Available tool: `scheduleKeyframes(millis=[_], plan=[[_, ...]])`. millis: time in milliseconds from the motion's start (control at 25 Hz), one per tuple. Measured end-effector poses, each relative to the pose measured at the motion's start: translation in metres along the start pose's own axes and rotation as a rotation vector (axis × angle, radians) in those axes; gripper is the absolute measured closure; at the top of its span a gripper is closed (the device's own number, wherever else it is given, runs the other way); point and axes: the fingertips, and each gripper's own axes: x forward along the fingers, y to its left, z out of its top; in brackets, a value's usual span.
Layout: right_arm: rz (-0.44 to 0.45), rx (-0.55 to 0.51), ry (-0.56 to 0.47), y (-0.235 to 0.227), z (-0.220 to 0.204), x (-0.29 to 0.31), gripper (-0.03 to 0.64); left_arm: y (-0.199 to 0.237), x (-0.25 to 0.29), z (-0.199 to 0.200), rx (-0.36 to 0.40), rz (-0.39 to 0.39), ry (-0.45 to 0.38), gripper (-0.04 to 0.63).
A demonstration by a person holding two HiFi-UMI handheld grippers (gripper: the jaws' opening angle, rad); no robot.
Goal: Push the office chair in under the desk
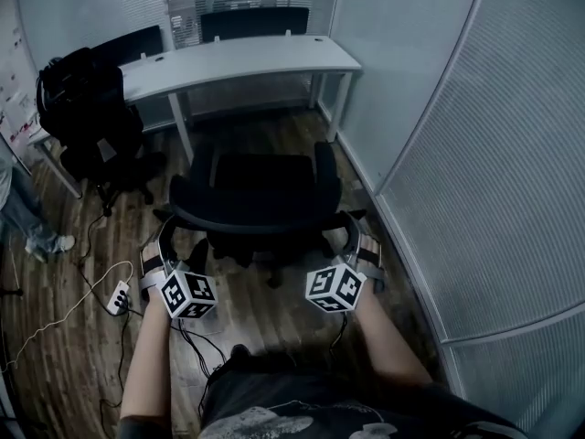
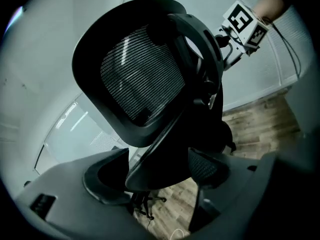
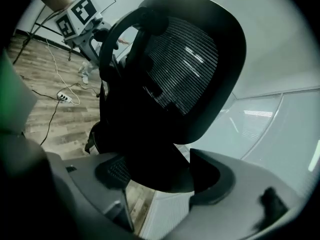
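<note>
A black mesh-back office chair (image 1: 260, 199) stands on the wood floor, facing the white desk (image 1: 247, 58) and a short way back from it. My left gripper (image 1: 180, 245) is at the left end of the backrest's top rim and my right gripper (image 1: 352, 240) is at the right end. In the left gripper view the backrest (image 2: 145, 69) fills the picture and its frame runs between the widely spread jaws of the left gripper (image 2: 157, 176). The right gripper view shows the same with the right gripper (image 3: 160, 176) and the backrest (image 3: 185, 64). Both grippers are open.
A second black chair (image 1: 87, 108) with a bag on it stands at the desk's left, and a third (image 1: 254, 21) sits behind the desk. A power strip (image 1: 118, 296) and cables lie on the floor at left. A person's legs (image 1: 27, 222) are at the left edge. A glass partition (image 1: 475, 154) runs along the right.
</note>
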Motion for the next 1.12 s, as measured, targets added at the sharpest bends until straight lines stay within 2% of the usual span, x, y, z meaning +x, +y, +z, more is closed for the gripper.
scheduleKeyframes(millis=[200, 360, 440, 520, 720, 960, 1120], plan=[[-0.026, 0.001, 0.045, -0.001, 0.0, 0.01, 0.308, 0.009, 0.019, -0.008, 0.11, 0.02, -0.003, 0.242], [-0.048, -0.048, 0.067, -0.005, -0.002, 0.016, 0.31, 0.014, 0.033, -0.008, 0.192, 0.05, -0.028, 0.243], [-0.07, -0.06, 0.074, -0.008, -0.002, 0.015, 0.31, 0.013, 0.038, -0.01, 0.192, 0.035, -0.027, 0.245], [-0.073, -0.065, 0.077, -0.009, -0.003, 0.015, 0.31, 0.009, 0.042, -0.011, 0.181, 0.014, -0.026, 0.316], [-0.052, -0.077, 0.103, -0.008, -0.008, 0.02, 0.311, 0.006, 0.047, -0.008, 0.174, -0.022, -0.067, 0.319], [-0.046, -0.07, 0.155, -0.004, -0.002, 0.029, 0.311, 0.014, 0.062, -0.014, 0.173, -0.067, -0.055, 0.32], [-0.061, -0.052, 0.197, -0.005, 0.002, 0.039, 0.311, 0.021, 0.077, -0.015, 0.18, -0.077, -0.078, 0.319]])
